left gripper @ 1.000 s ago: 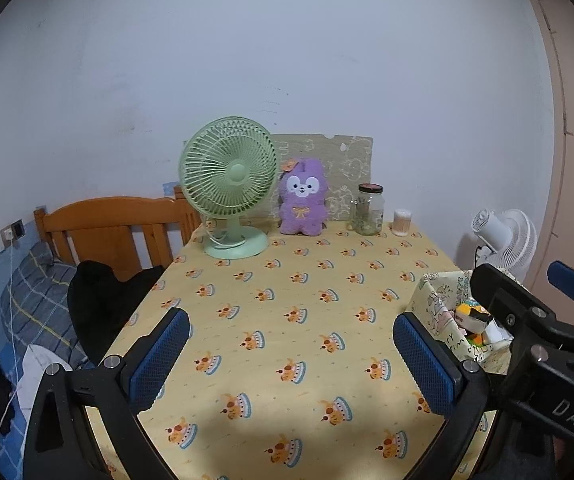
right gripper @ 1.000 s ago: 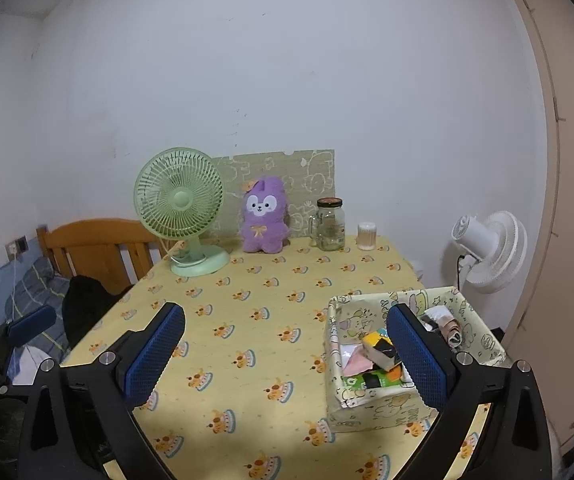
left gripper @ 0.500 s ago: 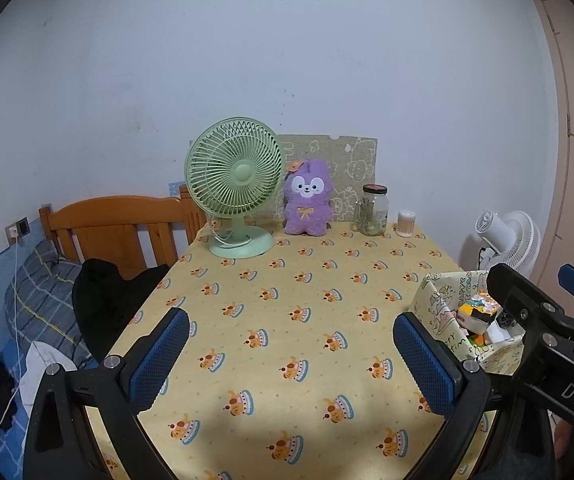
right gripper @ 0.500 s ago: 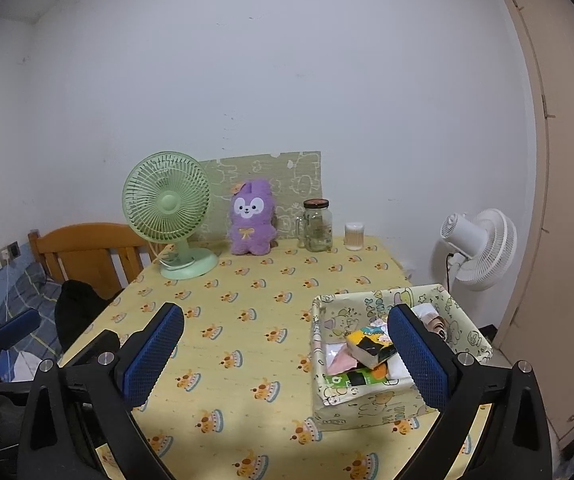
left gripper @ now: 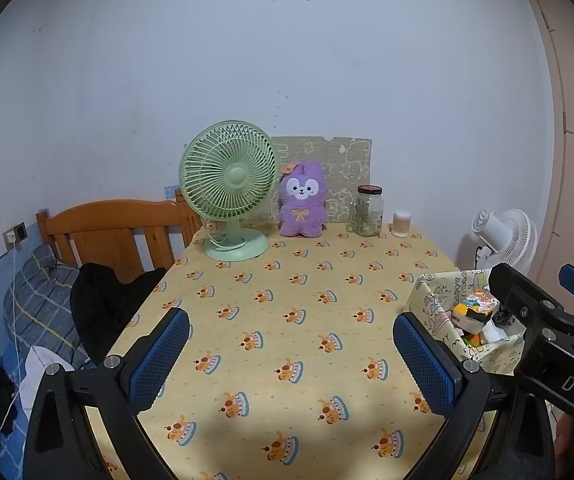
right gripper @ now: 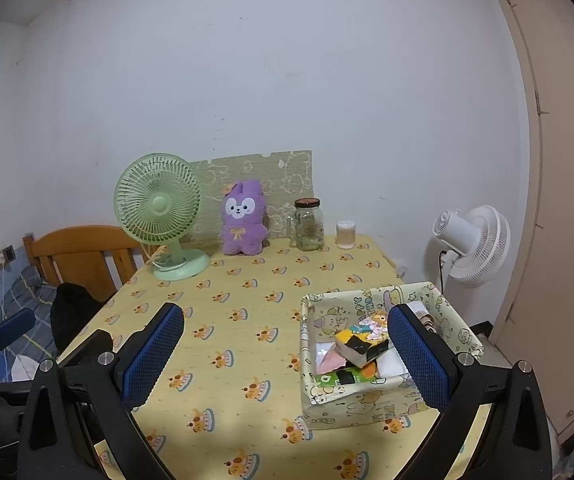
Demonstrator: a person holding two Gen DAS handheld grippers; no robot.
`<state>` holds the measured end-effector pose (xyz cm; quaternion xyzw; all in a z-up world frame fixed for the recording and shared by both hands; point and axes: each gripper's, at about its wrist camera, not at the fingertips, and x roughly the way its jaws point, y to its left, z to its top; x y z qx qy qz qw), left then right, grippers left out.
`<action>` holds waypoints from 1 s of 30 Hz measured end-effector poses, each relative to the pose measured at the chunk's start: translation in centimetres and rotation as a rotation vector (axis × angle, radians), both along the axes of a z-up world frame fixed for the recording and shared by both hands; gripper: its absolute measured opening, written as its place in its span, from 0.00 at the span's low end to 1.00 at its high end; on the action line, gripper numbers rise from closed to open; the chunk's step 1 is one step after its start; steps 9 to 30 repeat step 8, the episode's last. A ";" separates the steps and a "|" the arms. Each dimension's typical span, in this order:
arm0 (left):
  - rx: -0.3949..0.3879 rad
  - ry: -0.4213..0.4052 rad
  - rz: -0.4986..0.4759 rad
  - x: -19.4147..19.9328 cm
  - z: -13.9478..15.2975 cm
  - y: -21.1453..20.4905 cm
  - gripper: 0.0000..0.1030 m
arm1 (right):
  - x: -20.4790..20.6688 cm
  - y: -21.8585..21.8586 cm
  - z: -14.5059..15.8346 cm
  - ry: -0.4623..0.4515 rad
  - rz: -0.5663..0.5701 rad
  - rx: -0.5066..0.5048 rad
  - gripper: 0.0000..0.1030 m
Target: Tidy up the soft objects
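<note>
Item 1, task's thing: fabric bin (right gripper: 391,368), printed cloth, at the near right corner of the worktop (right gripper: 247,320). We count several soft pieces (right gripper: 361,346) heaped in it: a yellow-and-black block on top, pink and white folded pieces beneath, a green-labelled packet at the near wall. The heap's long axis runs roughly left to right.

Item 2, plush toy (right gripper: 243,218), purple, upright at the far edge, between the green desk fan (right gripper: 158,210) on its left and a glass jar (right gripper: 309,224) on its right.

Item 3, governing relation: the bin lies directly ahead of and just below the right tool (right gripper: 285,354), whose right finger overlaps the bin's far-right part in view. From the left tool (left gripper: 291,358) the bin sits off to the right. We judge the right hand the nearer.

Item 4, tools: both spread wide, blue pads well apart, nothing between them, touching nothing we can see.

Item 5, surroundings: white floor fan (right gripper: 471,246) right of the worktop; wooden bed frame (left gripper: 115,232) to the left.
</note>
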<state>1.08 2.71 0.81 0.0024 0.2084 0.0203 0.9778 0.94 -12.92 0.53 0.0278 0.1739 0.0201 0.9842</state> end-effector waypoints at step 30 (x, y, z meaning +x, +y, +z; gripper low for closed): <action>-0.003 0.005 -0.005 0.6 -0.2 0.1 1.00 | 0.6 0.0 -0.2 0.015 -0.004 0.005 1.00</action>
